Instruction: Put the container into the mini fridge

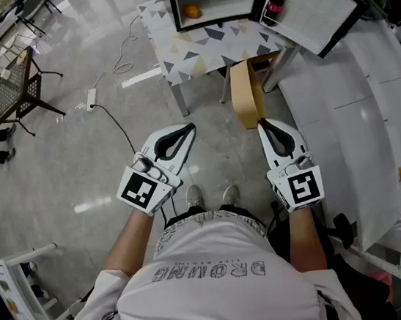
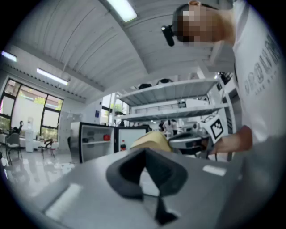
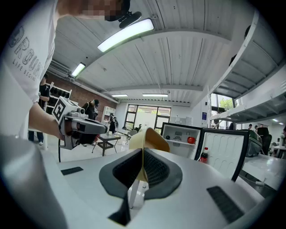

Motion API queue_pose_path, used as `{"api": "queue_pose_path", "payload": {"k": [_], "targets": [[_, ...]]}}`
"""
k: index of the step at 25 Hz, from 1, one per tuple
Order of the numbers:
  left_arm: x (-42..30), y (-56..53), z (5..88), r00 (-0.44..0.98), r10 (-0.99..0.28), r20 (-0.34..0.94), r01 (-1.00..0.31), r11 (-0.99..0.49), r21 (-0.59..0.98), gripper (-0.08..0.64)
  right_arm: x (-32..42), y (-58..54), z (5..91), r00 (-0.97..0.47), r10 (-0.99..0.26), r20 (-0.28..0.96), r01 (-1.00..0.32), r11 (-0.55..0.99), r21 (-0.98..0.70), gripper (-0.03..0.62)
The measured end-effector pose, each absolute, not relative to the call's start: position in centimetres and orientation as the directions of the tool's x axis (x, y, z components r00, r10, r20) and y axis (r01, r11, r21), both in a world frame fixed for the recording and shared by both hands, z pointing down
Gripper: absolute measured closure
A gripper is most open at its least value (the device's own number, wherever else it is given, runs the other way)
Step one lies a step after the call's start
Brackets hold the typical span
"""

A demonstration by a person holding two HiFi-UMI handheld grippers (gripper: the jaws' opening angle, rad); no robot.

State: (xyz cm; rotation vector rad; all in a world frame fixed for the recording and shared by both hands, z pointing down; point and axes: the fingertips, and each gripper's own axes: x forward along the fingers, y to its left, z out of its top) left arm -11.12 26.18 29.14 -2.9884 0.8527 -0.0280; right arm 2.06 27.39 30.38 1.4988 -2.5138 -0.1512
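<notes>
Container [image 1: 245, 96] clamped edgewise in right gripper [image 1: 264, 124], interior unseen.

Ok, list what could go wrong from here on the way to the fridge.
1. The right gripper holds the container only by a thin edge of its wall, so it may tilt or slip.
2. The mini fridge already holds an orange; the container could knock it.
3. The open door, with a bottle in it, stands on that gripper's side and could be bumped.
</notes>
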Motion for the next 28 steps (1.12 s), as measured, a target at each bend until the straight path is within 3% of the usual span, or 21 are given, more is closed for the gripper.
{"api": "queue_pose_path", "payload": {"k": [28], "targets": [[-1.7,26.5,29.4,0.816,-0.578,0.026,-0.575,-0.815,-0.075,0.552,11.7,27.6,31.0,-0.517,-0.854,0.062,-0.839,0.52,0.163,0.58]]}}
